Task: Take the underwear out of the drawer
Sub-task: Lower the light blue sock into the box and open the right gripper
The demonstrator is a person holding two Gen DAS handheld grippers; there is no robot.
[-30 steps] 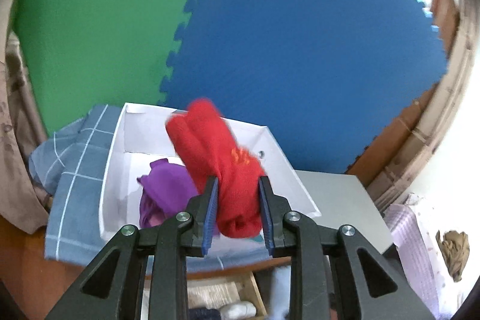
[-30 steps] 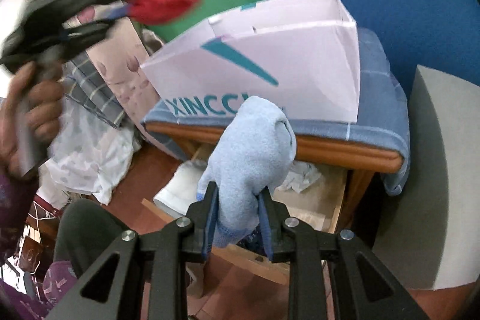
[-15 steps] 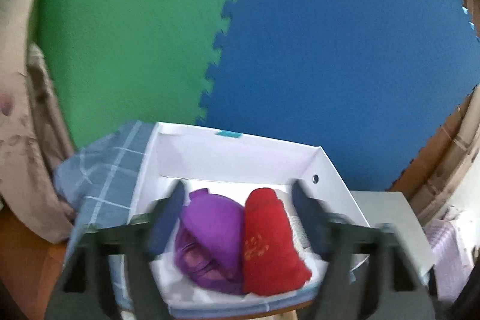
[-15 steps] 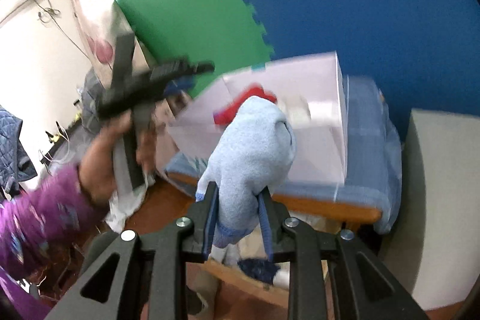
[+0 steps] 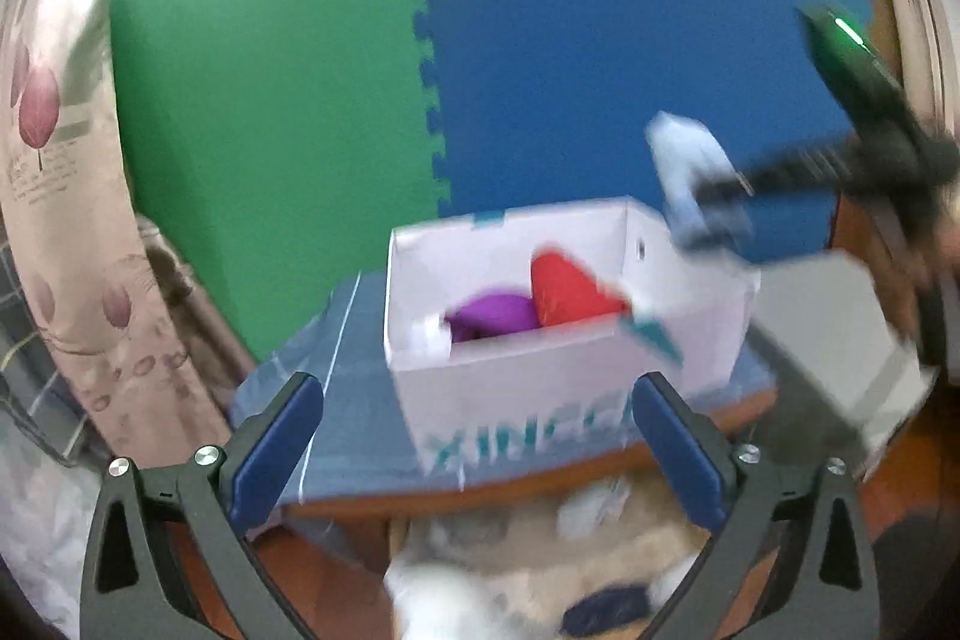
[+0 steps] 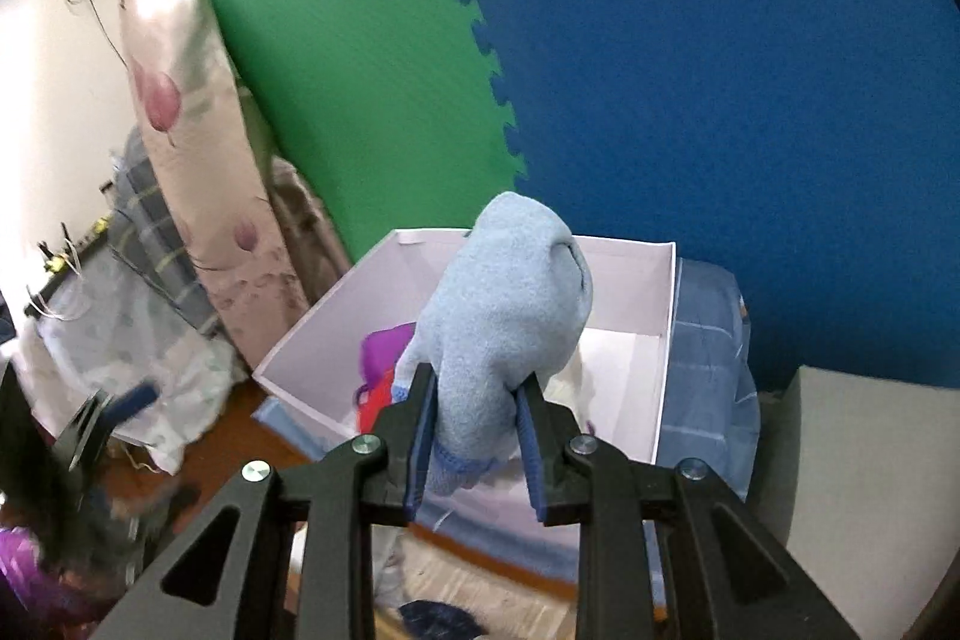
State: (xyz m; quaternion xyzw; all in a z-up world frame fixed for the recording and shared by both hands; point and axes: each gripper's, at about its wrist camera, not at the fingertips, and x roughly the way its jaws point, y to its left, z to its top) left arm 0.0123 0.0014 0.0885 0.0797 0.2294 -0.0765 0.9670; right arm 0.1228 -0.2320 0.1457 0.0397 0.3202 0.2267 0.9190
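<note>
Light blue underwear [image 6: 510, 304], rolled into a soft bundle, pinched between the blue pads [image 6: 420, 436] of the right gripper [image 6: 477, 445]; bundle standing up and forward from the fingertips, its darker blue hem hanging just below the pads. Seen from the right wrist over the near edge of the white cardboard box [image 6: 660, 370]; seen from the left wrist as a blurred pale shape [image 5: 696, 178] above the right corner of that box, held at the tip of the dark right gripper [image 5: 738, 187].

Left gripper [image 5: 474, 436] spread wide, jaws having just been opening, nothing between the blue pads [image 5: 276, 448]; white box [image 5: 528, 388] with teal lettering framed in the gap beyond the fingertips, apart from them.

Inside the box: red underwear [image 5: 564, 289] and purple underwear [image 5: 492, 316] lying side by side, red to the right in the left wrist view, both well clear of the left fingers. Same pair partly hidden behind the blue bundle in the right wrist view, purple [image 6: 384, 352] above red [image 6: 375, 406].

Box resting on a blue checked cloth [image 5: 354, 400] over a wooden cabinet top. Open drawer [image 5: 540, 568] below, contents blurred. Green foam mat [image 6: 360, 70] and blue foam mat [image 6: 720, 70] interlocked behind; floral curtain [image 6: 180, 130] at left
</note>
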